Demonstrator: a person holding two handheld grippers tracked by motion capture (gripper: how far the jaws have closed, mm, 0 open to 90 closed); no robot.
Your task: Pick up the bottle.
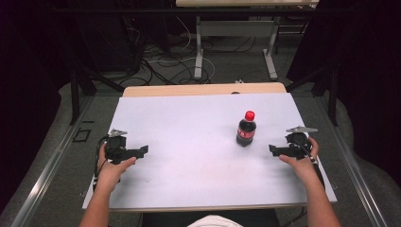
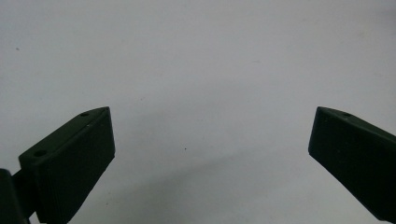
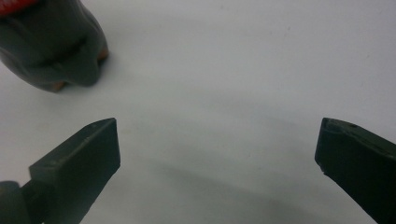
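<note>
On the white table top (image 1: 189,142) I rest both hands wide apart, left gripper (image 1: 142,150) and right gripper (image 1: 273,149) spread empty, leaving room to close on the cola bottle (image 1: 246,129) standing just beside my right.

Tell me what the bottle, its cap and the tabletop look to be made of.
Bottle: probably clear plastic, glossy, dark with cola; the lobed base in the right gripper view suggests a moulded PET type.
Cap: red, likely plastic; too small to see ribbing.
Tabletop: a white matte sheet or board with faint specks, lying over a light wood-look top that shows at the far edge.
</note>
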